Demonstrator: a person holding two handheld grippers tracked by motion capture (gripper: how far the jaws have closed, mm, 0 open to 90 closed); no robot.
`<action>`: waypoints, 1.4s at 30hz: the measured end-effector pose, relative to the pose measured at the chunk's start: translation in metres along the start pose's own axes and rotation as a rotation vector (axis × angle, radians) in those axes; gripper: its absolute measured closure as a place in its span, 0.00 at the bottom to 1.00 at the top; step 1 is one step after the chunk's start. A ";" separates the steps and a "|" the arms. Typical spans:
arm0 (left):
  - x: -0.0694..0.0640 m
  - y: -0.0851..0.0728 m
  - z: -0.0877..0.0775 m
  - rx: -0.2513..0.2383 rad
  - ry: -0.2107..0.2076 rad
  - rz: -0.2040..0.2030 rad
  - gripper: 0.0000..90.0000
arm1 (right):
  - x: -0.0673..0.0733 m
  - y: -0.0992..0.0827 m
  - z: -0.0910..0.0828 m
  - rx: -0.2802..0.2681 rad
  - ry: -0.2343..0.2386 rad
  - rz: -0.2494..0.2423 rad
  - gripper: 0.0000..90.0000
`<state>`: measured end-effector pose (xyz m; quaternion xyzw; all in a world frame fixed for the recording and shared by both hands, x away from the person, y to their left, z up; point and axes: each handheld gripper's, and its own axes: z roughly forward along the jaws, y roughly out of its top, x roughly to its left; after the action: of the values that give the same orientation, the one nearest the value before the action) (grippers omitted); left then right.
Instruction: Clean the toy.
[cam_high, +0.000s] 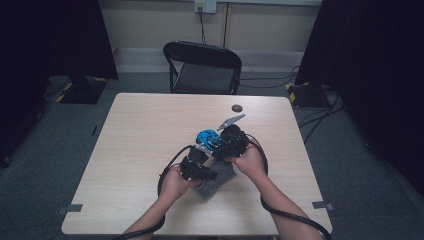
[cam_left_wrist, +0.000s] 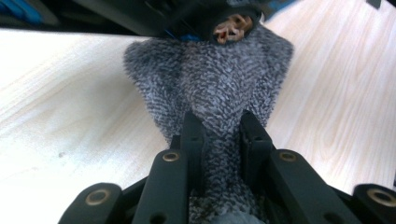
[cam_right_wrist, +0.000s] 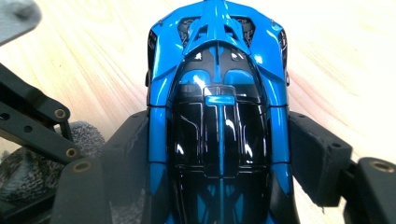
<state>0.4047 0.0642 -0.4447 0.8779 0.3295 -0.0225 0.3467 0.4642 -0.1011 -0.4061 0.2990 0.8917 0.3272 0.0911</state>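
Note:
A blue and black toy car (cam_right_wrist: 217, 93) sits between the jaws of my right gripper (cam_right_wrist: 219, 140), which is shut on its sides. From above, the car (cam_high: 206, 136) is at the table's middle, with the right gripper (cam_high: 214, 144) coming in from its right. A grey fuzzy cloth (cam_left_wrist: 210, 79) is pinched by my left gripper (cam_left_wrist: 219, 128), bunched up and reaching toward the car's underside above it. In the high view the cloth (cam_high: 220, 181) lies just below the car, held by the left gripper (cam_high: 210, 174).
A small dark round disc (cam_high: 236, 108) lies on the light wooden table (cam_high: 145, 130) near its far edge. A black folding chair (cam_high: 202, 67) stands behind the table. Cables trail from both grippers toward the near edge.

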 end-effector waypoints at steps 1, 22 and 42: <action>0.001 0.000 -0.001 0.006 0.004 0.003 0.84 | -0.001 0.000 -0.001 -0.005 -0.004 0.000 0.32; 0.073 -0.007 -0.049 -0.112 0.166 -0.201 0.84 | -0.001 -0.006 -0.010 -0.015 0.018 -0.010 0.32; 0.072 0.001 -0.042 -0.154 0.162 -0.217 0.84 | 0.006 -0.013 -0.008 -0.009 0.010 -0.039 0.32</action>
<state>0.4541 0.1305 -0.4312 0.8069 0.4501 0.0366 0.3808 0.4501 -0.1094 -0.4075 0.2795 0.8964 0.3309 0.0941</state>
